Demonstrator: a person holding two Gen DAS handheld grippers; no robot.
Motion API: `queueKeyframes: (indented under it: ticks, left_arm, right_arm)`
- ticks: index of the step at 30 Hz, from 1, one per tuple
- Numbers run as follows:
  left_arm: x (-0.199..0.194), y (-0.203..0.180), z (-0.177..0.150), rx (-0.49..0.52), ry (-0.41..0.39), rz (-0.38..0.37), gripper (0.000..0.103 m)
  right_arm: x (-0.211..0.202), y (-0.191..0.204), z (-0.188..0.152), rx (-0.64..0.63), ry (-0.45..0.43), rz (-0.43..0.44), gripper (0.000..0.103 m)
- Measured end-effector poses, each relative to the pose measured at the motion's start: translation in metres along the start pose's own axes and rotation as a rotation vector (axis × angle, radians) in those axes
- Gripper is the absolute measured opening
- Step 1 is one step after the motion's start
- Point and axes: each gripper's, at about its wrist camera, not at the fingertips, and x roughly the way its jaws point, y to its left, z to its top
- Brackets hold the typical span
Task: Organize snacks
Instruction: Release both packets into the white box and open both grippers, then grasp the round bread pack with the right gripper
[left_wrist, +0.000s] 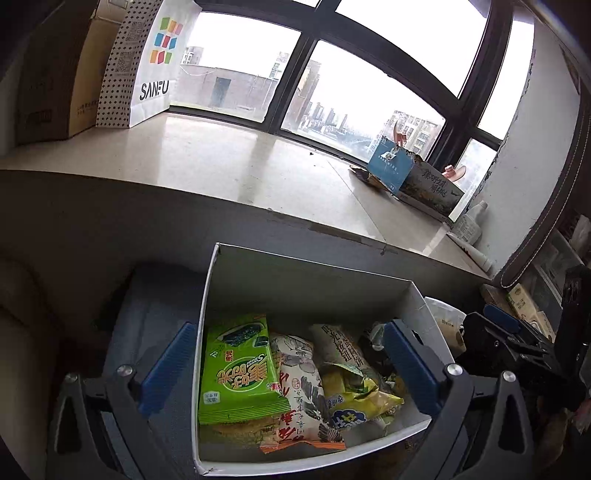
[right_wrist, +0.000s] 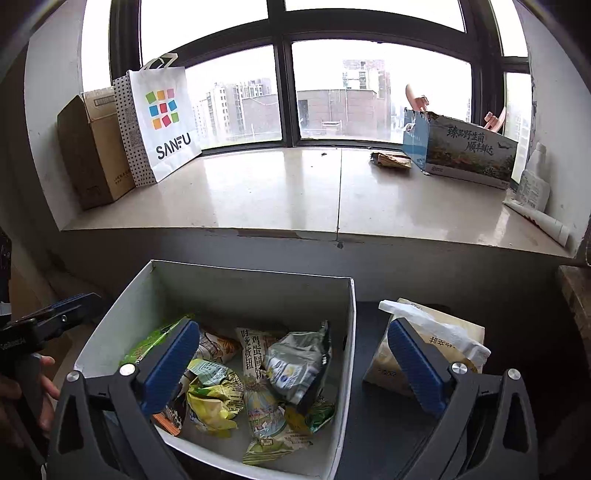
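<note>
Both grippers hang with jaws spread and nothing between them: the left gripper (left_wrist: 291, 363) and right gripper (right_wrist: 293, 363) above the white box (right_wrist: 110, 336), where the snacks (green seaweed pack (left_wrist: 240, 369) included) lie loose, likely for sorting. 1 paper bag (right_wrist: 436, 347) waits just beside it.

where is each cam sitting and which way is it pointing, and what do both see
Left wrist: rides the left gripper, looks forward and down into the white box of snacks; both its blue fingers show, open, and the right gripper at the right edge.
Right wrist: rides the right gripper, faces the window; its open fingers straddle the box's right wall, with the left gripper and hand at left.
Shared: the box, the SANFU bag, the sill.
</note>
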Motion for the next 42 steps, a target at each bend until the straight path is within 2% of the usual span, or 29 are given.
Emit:
queueKeyframes:
  ticks: [5, 10, 14, 16, 21, 26, 28, 33, 39, 42]
  left_arm:
    - [-0.029, -0.002, -0.014, 0.043, -0.020, 0.000, 0.103]
    - [-0.081, -0.017, -0.039, 0.147, -0.068, -0.053, 0.103]
    - [-0.121, -0.032, -0.067, 0.233, -0.084, -0.094, 0.103]
    - [-0.137, -0.035, -0.082, 0.244, -0.078, -0.119, 0.103]
    - [-0.162, -0.030, -0.134, 0.227, -0.058, -0.119, 0.103]
    - [-0.175, -0.021, -0.180, 0.180, -0.030, -0.104, 0.103]
    - [-0.174, -0.021, -0.196, 0.175, 0.002, -0.130, 0.103]
    - [-0.172, -0.024, -0.216, 0.142, 0.042, -0.122, 0.103]
    - [-0.172, -0.040, -0.219, 0.214, 0.042, -0.084, 0.103]
    - [-0.173, -0.041, -0.219, 0.222, 0.042, -0.082, 0.103]
  right_arm:
    - [-0.027, 0.003, -0.009, 0.026, -0.047, 0.026, 0.103]
    - [-0.073, 0.007, -0.025, 0.016, -0.121, 0.072, 0.103]
    - [-0.108, 0.011, -0.048, -0.020, -0.146, 0.091, 0.103]
    - [-0.125, 0.013, -0.063, -0.029, -0.156, 0.083, 0.103]
    - [-0.152, 0.013, -0.110, -0.030, -0.145, 0.107, 0.103]
    - [-0.163, 0.007, -0.162, 0.026, -0.096, 0.082, 0.103]
    - [-0.166, 0.004, -0.181, 0.029, -0.086, 0.078, 0.103]
    - [-0.156, -0.004, -0.215, 0.081, -0.007, 0.074, 0.103]
    - [-0.138, 0.003, -0.221, 0.041, 0.043, 0.085, 0.103]
    - [-0.118, 0.002, -0.217, 0.074, 0.075, 0.091, 0.103]
